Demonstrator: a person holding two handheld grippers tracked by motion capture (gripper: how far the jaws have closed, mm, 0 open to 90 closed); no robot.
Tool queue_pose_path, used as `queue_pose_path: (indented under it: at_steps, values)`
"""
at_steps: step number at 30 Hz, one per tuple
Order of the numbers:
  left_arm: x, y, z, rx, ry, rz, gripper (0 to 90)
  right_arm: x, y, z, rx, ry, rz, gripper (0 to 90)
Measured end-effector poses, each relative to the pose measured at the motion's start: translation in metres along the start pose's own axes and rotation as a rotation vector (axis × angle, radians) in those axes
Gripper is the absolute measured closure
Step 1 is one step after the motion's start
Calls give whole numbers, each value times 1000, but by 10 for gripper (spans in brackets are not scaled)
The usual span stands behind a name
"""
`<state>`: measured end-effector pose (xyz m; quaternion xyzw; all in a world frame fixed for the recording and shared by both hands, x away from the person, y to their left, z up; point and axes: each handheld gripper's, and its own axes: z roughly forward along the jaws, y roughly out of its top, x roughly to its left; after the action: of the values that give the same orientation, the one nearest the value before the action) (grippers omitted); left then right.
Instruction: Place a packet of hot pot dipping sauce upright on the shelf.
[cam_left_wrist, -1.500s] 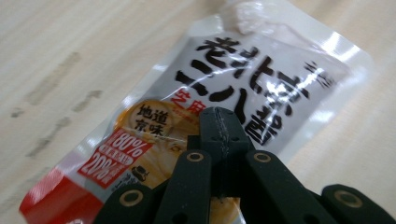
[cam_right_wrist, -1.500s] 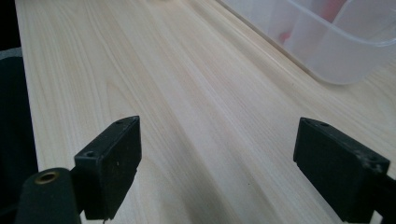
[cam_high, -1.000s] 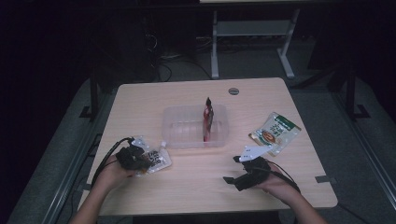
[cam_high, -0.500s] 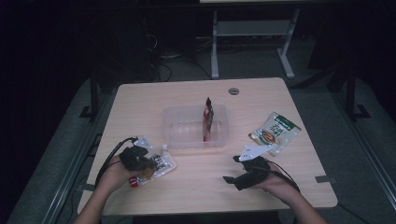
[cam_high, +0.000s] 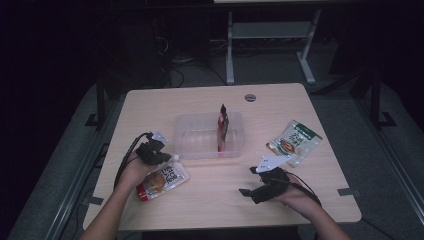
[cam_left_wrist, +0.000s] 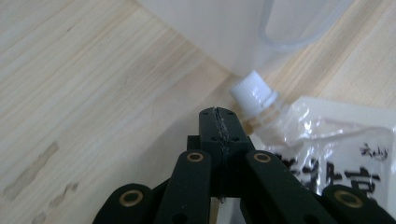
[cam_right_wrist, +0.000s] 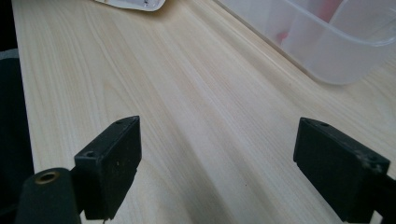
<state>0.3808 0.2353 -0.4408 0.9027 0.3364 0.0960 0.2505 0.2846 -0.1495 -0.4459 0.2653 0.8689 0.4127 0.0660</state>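
Soft spouted pouch (cam_high: 161, 181) beside clear tub (cam_high: 200, 145), likely floppy and slick; left gripper (cam_left_wrist: 219, 116) fingers clenched on its edge near cap (cam_left_wrist: 253, 93); right gripper (cam_right_wrist: 217, 172) fingers released.

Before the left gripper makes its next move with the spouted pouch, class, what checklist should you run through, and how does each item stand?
1. Left gripper fingers closed: ok, pressed together.
2. Spouted pouch actually pinched: cannot tell; it lies right beside the fingers, under the gripper.
3. White cap on the spout: ok.
4. Room in the clear container: ok; its left part is free, and a red packet stands at its right.
5. Right gripper out of the way: ok; open, nothing between its fingers, near the table's front edge.
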Motion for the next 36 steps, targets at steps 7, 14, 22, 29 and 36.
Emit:
queue_pose_path:
  at_steps: [7, 14, 22, 29, 36]
  values:
    - [-16, 4, 1, 22, -50, 60, 899, -1, 0, 0, -2, -2, -1, 150]
    - [-44, 2, 1, 19, -156, 133, 899, 0, 0, -1, -3, -1, 0, 151]
    - [-34, -19, -45, -52, -79, 64, 899, -1, -1, -2, -4, -5, 12, 150]
    - [-13, -78, -76, -24, 40, -78, 899, 0, 0, -1, -2, -5, 5, 150]
    - [4, -101, -75, 57, 109, -140, 899, 1, 1, 0, 4, -2, -2, 151]
